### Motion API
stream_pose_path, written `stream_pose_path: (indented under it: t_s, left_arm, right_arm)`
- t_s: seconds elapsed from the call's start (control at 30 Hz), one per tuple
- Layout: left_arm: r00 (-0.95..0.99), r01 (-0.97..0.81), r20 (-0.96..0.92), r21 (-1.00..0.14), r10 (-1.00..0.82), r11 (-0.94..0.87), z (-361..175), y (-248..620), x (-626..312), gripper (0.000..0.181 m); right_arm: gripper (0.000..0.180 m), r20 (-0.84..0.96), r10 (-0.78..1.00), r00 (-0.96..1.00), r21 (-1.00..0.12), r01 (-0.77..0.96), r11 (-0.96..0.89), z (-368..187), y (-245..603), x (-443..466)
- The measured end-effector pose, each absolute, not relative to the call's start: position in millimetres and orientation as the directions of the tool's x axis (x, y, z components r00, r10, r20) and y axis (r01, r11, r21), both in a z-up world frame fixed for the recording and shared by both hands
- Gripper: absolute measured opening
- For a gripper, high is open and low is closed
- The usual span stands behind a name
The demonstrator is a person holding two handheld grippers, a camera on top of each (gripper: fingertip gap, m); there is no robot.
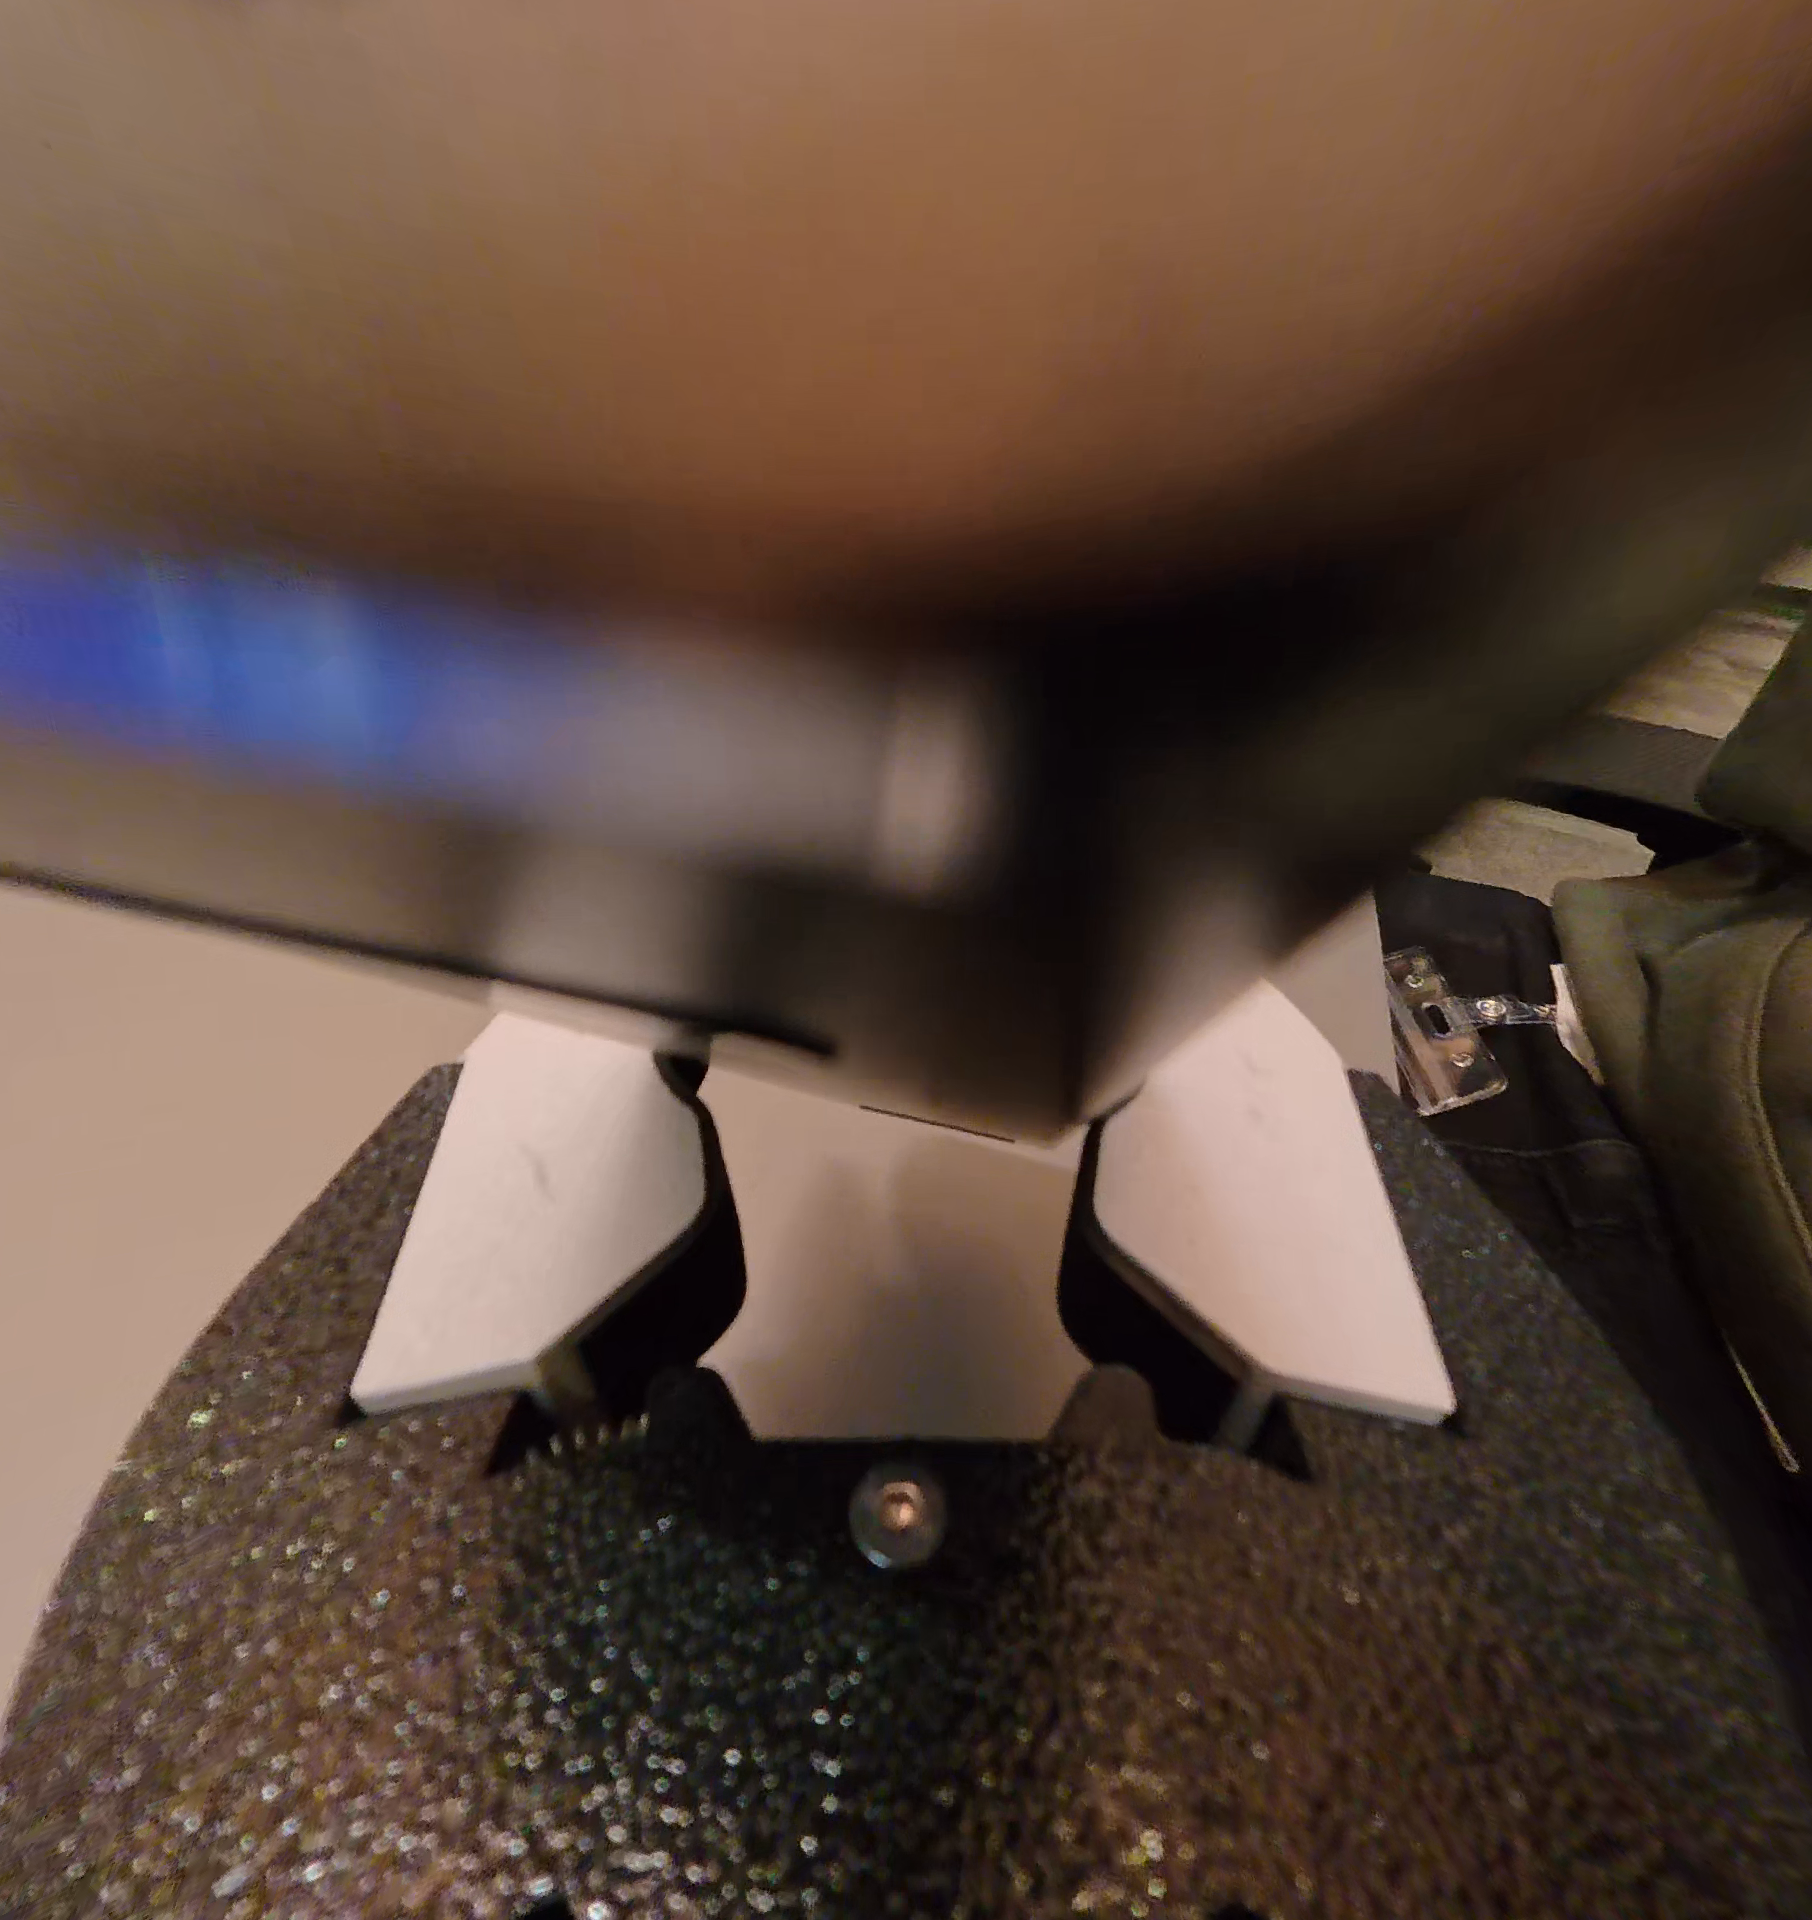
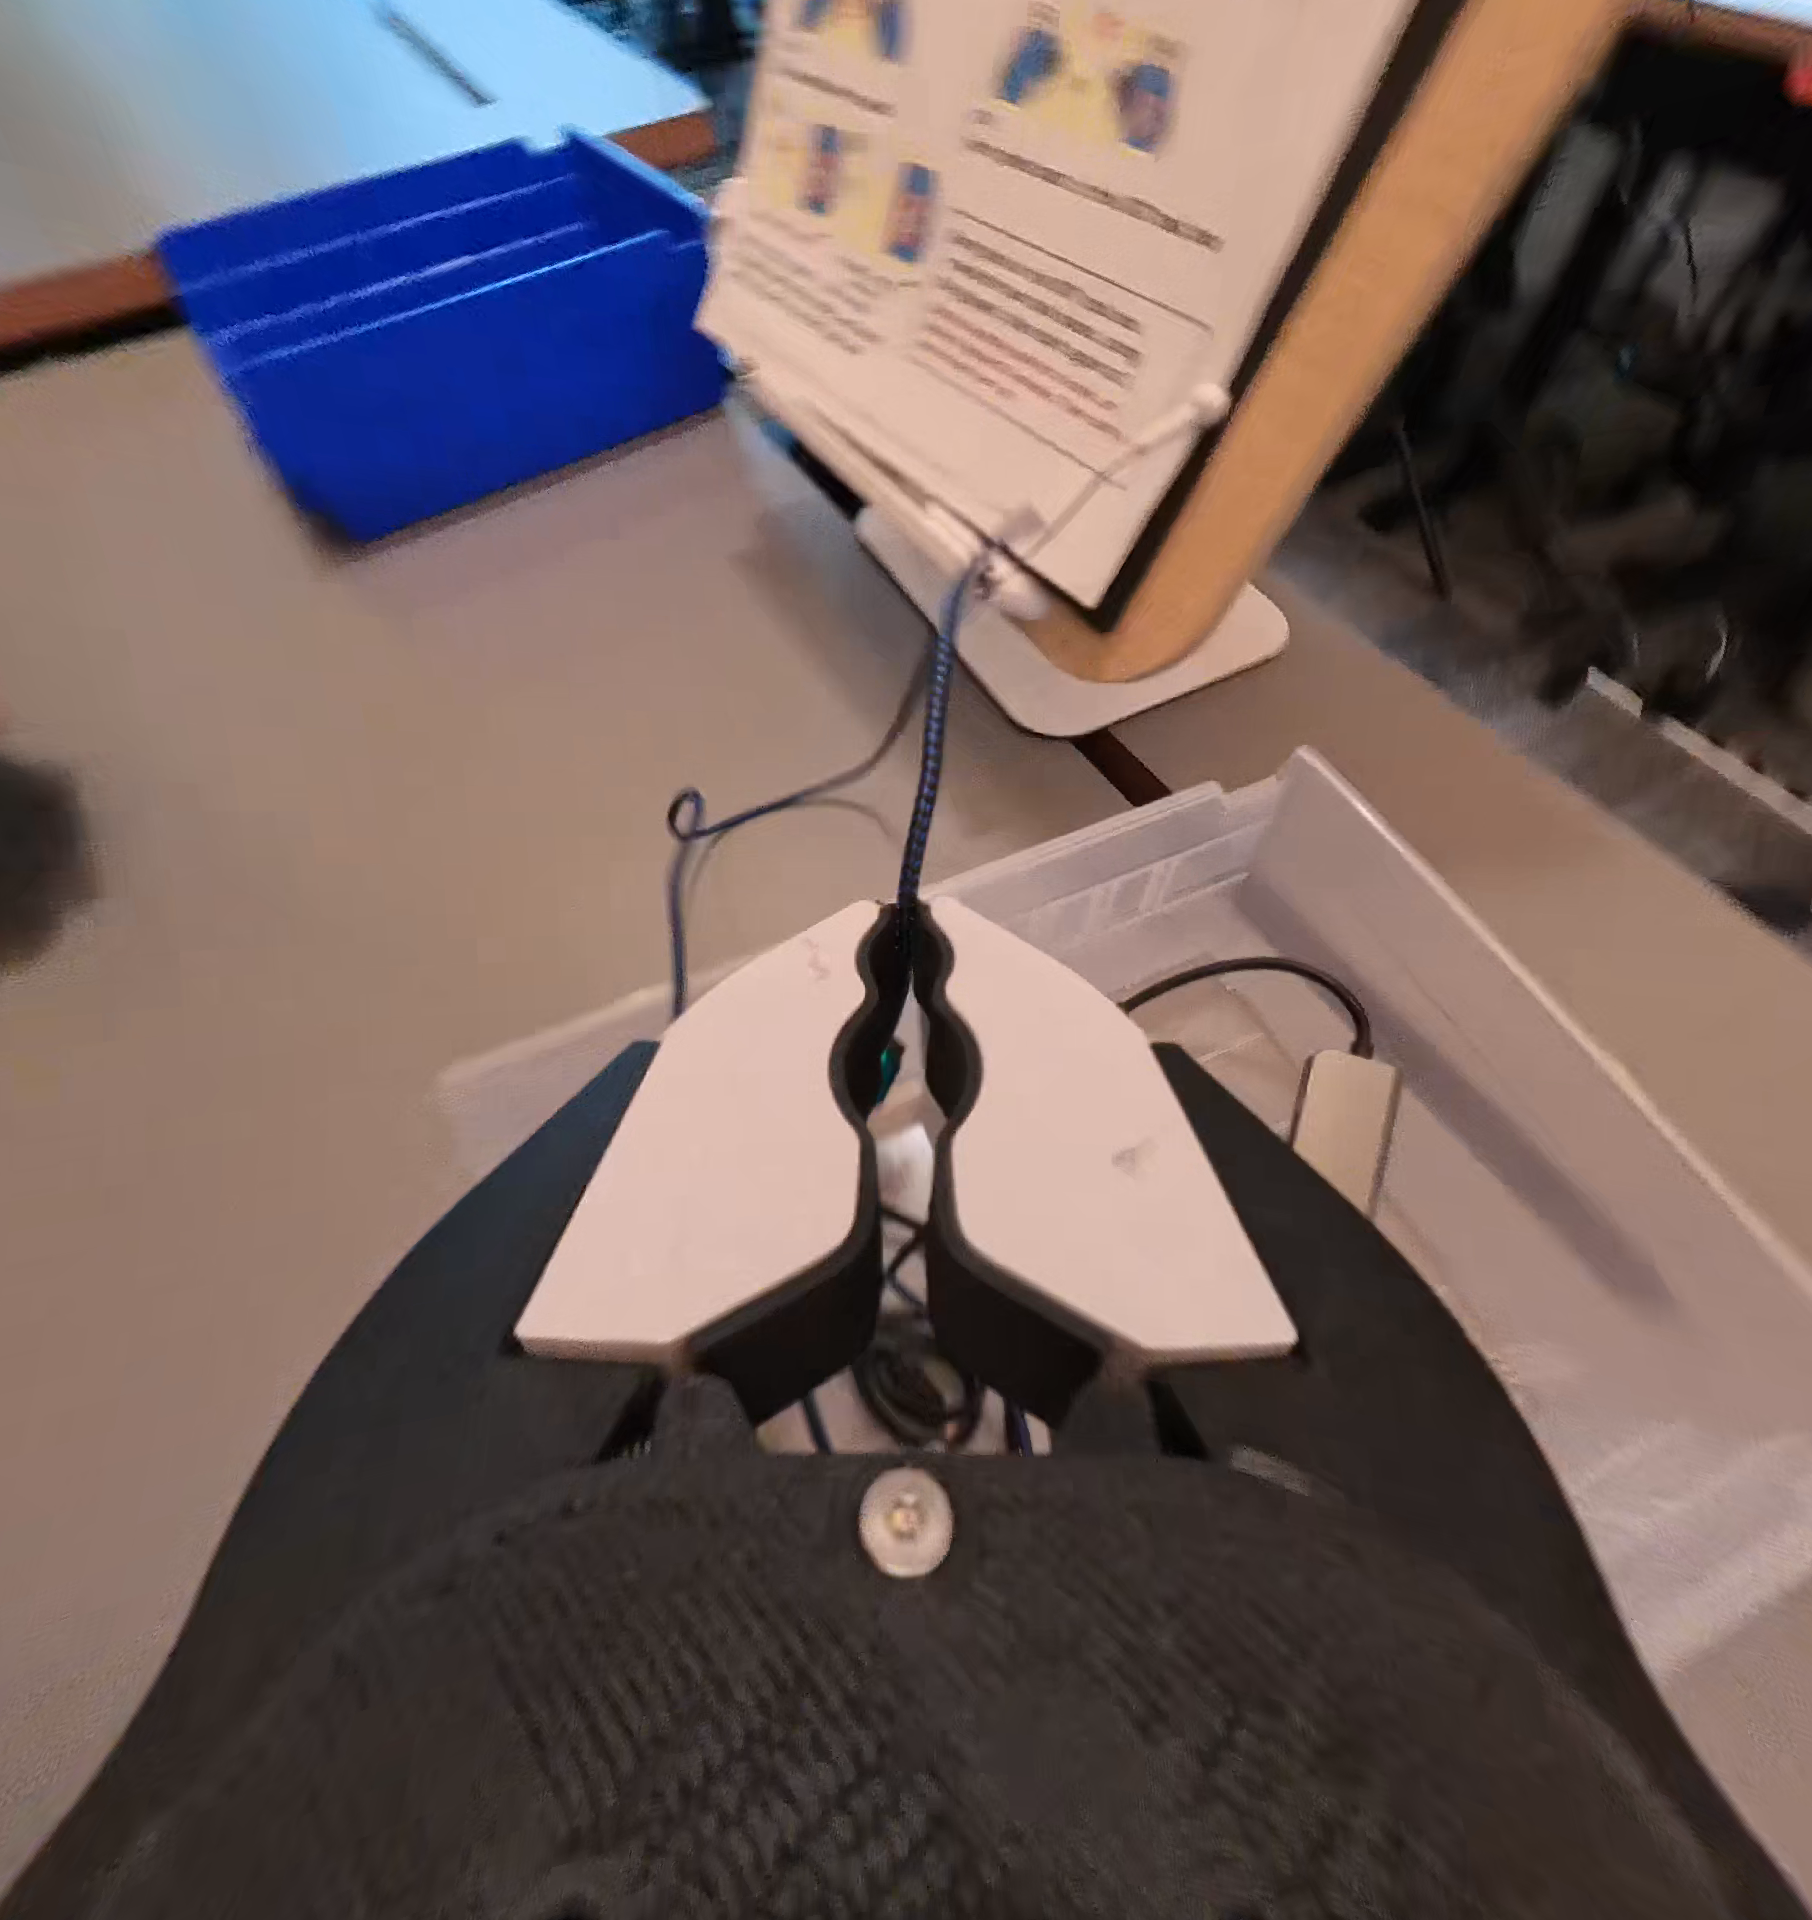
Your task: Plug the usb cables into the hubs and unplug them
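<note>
Right gripper (image 2: pixel 907 914) clamped on braided cable (image 2: pixel 931 727) | left gripper (image 1: pixel 886 1060) apparently gripping black hub (image 1: pixel 673 831) | risk: taut cable slips out

A grey-beige worktop (image 2: pixel 382 831) carries everything in the right wrist view. A blue bin (image 2: pixel 434 343) sits toward its far side. Just beside the bin stands a document stand (image 2: pixel 1141 665) on a pale flat base, holding a printed sheet. Nearer, a clear plastic tray (image 2: pixel 1453 935) rests on the surface. A thin blue cable (image 2: pixel 777 810) loops across the bare top between stand and tray.
</note>
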State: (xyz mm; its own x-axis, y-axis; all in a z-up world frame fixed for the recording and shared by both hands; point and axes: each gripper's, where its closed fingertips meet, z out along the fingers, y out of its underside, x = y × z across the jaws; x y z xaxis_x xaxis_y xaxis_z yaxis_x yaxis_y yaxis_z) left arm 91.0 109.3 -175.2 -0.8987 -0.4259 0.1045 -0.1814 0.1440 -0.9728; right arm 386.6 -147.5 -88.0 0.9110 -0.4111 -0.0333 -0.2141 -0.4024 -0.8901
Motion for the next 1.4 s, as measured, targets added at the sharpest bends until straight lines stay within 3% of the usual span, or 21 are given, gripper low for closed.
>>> stream_pose_path:
  t_s: [0.03,0.13,0.3,0.43,0.53,0.57,0.63,0.73,0.8,0.9,1.03,1.1,1.23,1.33,1.4]
  left_arm:
    - [-0.899,-0.182,0.105,-0.973,-0.425,0.144,-175,109,91,0.075]
    - [-0.902,-0.179,0.102,-0.973,-0.420,0.149,-175,106,90,0.075]
    - [-0.908,-0.182,0.103,-0.970,-0.406,0.161,-177,98,89,0.075]
    - [-0.913,-0.180,0.087,-0.962,-0.399,0.203,-182,90,87,0.074]
    - [-0.914,-0.180,0.076,-0.956,-0.399,0.230,-184,86,86,0.075]
    - [-0.915,-0.177,0.072,-0.956,-0.398,0.234,-184,85,85,0.075]
    - [-0.916,-0.169,0.063,-0.957,-0.397,0.237,-182,84,84,0.075]
    - [-0.914,-0.170,0.063,-0.956,-0.400,0.239,-183,85,82,0.075]
    - [-0.913,-0.173,0.065,-0.956,-0.403,0.239,-184,87,81,0.075]
    - [-0.915,-0.175,0.073,-0.958,-0.397,0.226,-184,87,77,0.074]
    - [-0.920,-0.173,0.080,-0.961,-0.384,0.215,-182,86,76,0.074]
    - [-0.924,-0.170,0.083,-0.964,-0.374,0.206,-180,84,76,0.074]
    - [-0.930,-0.159,0.074,-0.964,-0.361,0.213,-177,79,77,0.074]
    - [-0.932,-0.149,0.063,-0.964,-0.356,0.219,-175,77,77,0.074]
    - [-0.934,-0.144,0.061,-0.966,-0.353,0.217,-174,76,76,0.074]
  right_arm:
    - [0.003,0.020,-0.361,0.932,-0.897,-0.143,-0.419,-83,-157,370]
    - [0.003,0.188,-0.380,0.906,-0.872,-0.024,-0.489,-85,-193,344]
    - [0.004,0.465,-0.534,0.706,-0.618,-0.173,-0.767,-144,-268,357]
    - [0.005,0.313,-0.620,0.719,-0.700,-0.267,-0.662,-160,-247,360]
    - [0.008,0.265,-0.572,0.776,-0.592,-0.336,-0.732,-187,-236,355]
    - [0.015,0.305,-0.551,0.777,-0.561,-0.321,-0.763,-189,-236,356]
    - [0.045,0.350,-0.545,0.762,-0.549,-0.304,-0.778,-180,-234,355]
    - [0.068,0.375,-0.530,0.761,-0.552,-0.276,-0.787,-151,-238,333]
    - [0.066,0.317,-0.496,0.808,-0.540,-0.276,-0.796,-138,-245,294]
    - [0.064,0.078,-0.401,0.913,-0.547,-0.297,-0.783,-139,-242,204]
    - [0.058,-0.026,-0.331,0.943,-0.483,-0.302,-0.822,-181,-238,134]
    - [0.053,0.065,-0.341,0.938,-0.443,-0.279,-0.852,-204,-241,136]
    - [0.028,0.111,-0.252,0.961,-0.467,-0.174,-0.867,-220,-221,141]
    - [0.011,0.375,-0.210,0.903,-0.468,-0.011,-0.884,-183,-217,176]
    - [0.001,0.563,-0.317,0.763,-0.516,0.025,-0.856,-131,-222,217]
